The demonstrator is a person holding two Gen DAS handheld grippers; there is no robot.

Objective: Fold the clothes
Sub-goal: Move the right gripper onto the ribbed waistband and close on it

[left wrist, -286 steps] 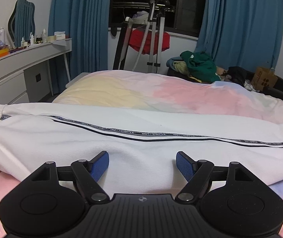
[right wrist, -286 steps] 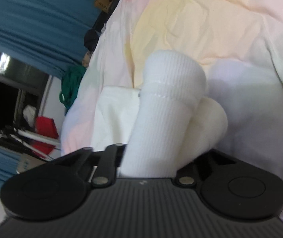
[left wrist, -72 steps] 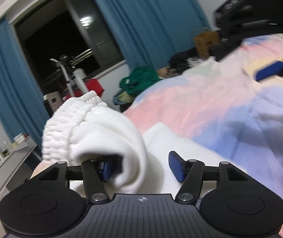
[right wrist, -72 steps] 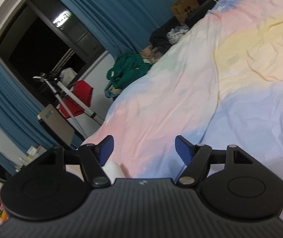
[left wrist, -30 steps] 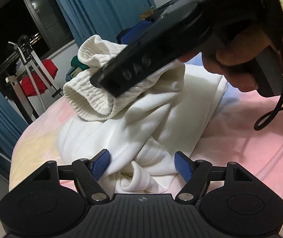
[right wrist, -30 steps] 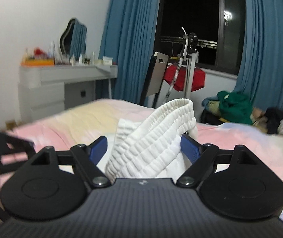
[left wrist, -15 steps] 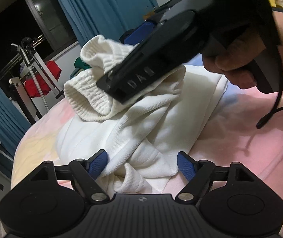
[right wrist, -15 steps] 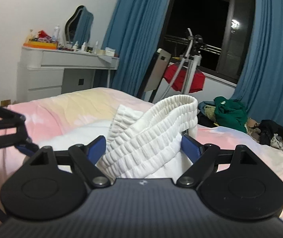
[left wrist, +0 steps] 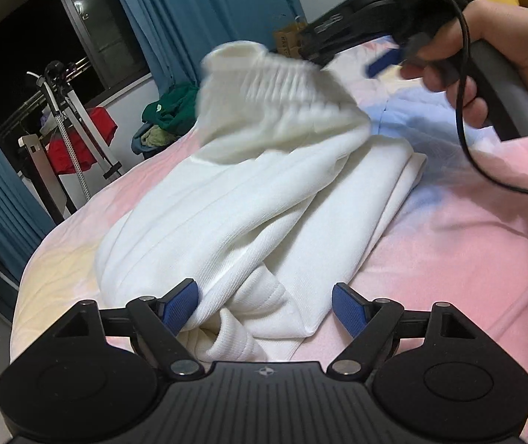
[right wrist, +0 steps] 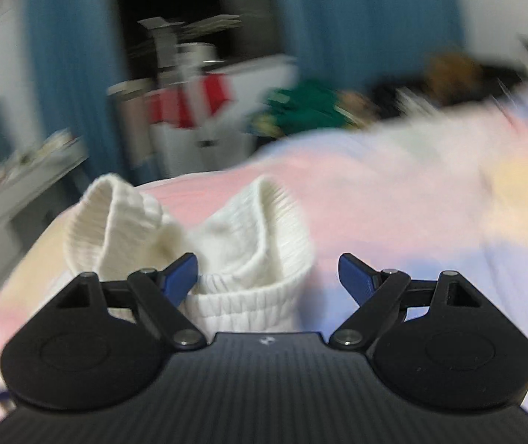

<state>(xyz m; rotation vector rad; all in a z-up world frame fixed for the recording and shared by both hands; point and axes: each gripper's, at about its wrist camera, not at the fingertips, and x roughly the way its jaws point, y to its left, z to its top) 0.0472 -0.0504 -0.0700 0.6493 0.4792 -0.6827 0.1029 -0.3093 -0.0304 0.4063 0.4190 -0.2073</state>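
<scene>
A white ribbed garment (left wrist: pixel 264 214) lies bunched on the pastel bed cover (left wrist: pixel 467 259). My left gripper (left wrist: pixel 264 307) is open at the garment's near end, its blue pads on either side of the folds without pinching them. My right gripper (left wrist: pixel 338 53), held in a hand (left wrist: pixel 486 55), hovers above the far end. The garment's ribbed band (left wrist: pixel 275 111) is raised and blurred just under it. In the right wrist view the right gripper (right wrist: pixel 268 277) is open wide, and the ribbed band (right wrist: pixel 249 244) sits slack against its left finger.
A drying rack with a red item (left wrist: pixel 79 140) and a pile of green clothes (left wrist: pixel 169 111) stand beyond the bed, in front of blue curtains (left wrist: pixel 197 18). A black cable (left wrist: pixel 486 177) hangs from the right gripper over the cover.
The right gripper has swung up and to the right, fast enough to blur its view. The ribbed band, stretched across its fingers before, now sits slack. The left gripper has barely moved.
</scene>
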